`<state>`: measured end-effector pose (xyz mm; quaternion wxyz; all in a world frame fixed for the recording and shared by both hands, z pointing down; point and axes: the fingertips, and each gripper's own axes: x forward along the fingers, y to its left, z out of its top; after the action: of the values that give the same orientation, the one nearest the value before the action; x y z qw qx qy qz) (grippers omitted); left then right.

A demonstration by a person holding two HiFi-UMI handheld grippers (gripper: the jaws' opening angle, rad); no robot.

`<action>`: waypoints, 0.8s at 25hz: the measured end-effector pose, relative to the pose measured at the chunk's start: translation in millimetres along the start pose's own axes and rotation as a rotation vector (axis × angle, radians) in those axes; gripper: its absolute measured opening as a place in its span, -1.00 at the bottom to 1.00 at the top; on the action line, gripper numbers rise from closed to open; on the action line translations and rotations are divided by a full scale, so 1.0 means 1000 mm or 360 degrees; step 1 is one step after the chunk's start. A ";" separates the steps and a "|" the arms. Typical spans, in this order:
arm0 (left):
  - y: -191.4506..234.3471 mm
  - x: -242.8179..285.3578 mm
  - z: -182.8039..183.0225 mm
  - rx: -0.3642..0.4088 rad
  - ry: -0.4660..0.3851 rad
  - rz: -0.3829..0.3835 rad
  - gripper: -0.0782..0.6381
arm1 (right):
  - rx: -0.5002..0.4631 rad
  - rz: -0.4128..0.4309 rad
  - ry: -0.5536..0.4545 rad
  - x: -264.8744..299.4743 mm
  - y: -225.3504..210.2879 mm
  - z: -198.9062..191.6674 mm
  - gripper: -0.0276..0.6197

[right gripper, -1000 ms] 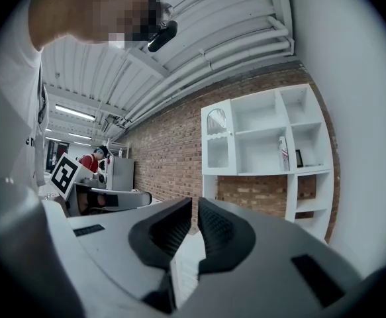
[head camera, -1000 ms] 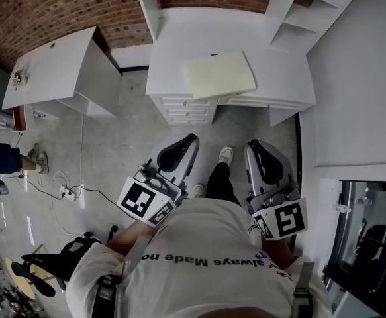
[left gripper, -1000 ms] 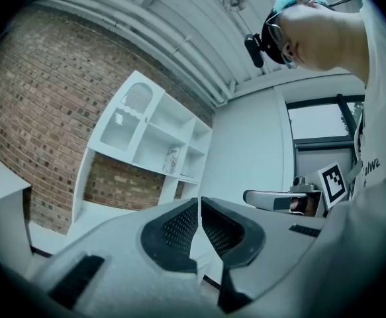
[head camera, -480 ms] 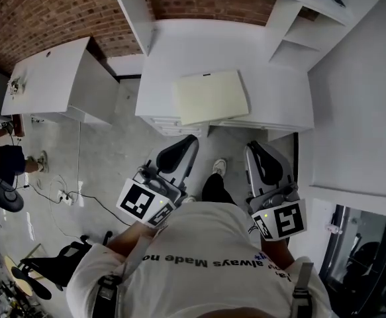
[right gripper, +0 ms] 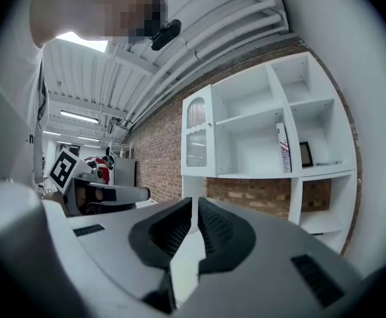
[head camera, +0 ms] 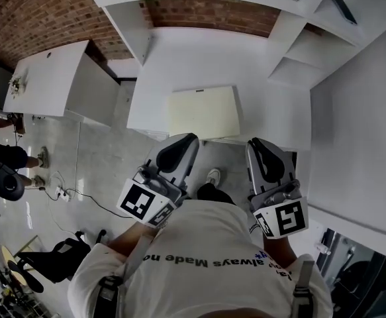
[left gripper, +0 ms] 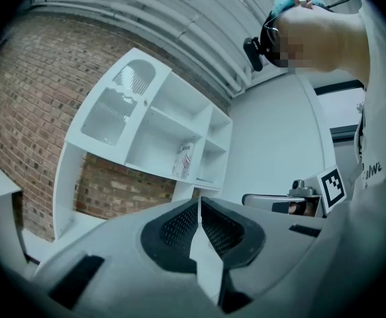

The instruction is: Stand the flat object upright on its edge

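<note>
**Desk:** What sits nearest the lens?

**Photographer:** A person in a white printed T-shirt (head camera: 206,244) holds both tools level in front of the body. The left gripper (head camera: 185,140), grey-shelled with black ridged pads, has its jaws pressed together on nothing. The right gripper (head camera: 255,144) is the same: jaws closed, nothing between them.

**Desk:** And the thing to be stood up?

**Photographer:** The pale cream rectangular flat panel (head camera: 202,112) lies flat on the white desk top (head camera: 272,105), just beyond both gripper tips, and neither touches it. Its near edge sits close to the desk's front edge. From overhead I can't say whether it is stiff board or a thin pad.

**Desk:** How should the step in hand go?

**Photographer:** My reading is that both grippers must first close the gap to the desk, and the jaws must spread before they arrive. One gripper could then pinch the near edge and raise it so the panel pivots on its far edge. The other should wait beside the rising edge to steady it. On a smooth top the bottom edge will likely skate, so lift slowly and let go only once the panel balances.

**Desk:** Background?

**Photographer:** A white open shelving unit (head camera: 312,52), then the red brick wall (head camera: 34,12).
</note>
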<state>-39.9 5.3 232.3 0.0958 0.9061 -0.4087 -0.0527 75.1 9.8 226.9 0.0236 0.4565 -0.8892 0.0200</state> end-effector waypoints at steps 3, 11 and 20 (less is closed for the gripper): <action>0.007 0.011 -0.002 -0.0015 0.0002 0.0030 -0.72 | 0.0000 0.0020 0.0011 0.009 -0.011 -0.002 -0.82; 0.034 0.033 -0.001 -0.0031 0.0001 0.0051 -0.72 | -0.0010 0.0039 0.0035 0.040 -0.025 -0.005 -0.82; 0.080 0.043 0.016 -0.0046 -0.0004 0.0018 -0.72 | -0.0053 0.0015 0.0011 0.090 -0.022 0.011 -0.82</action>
<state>-72.7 -80.5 233.5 0.1086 0.9022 -0.4131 -0.0592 40.0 -76.8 222.1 0.0342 0.4518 -0.8914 0.0067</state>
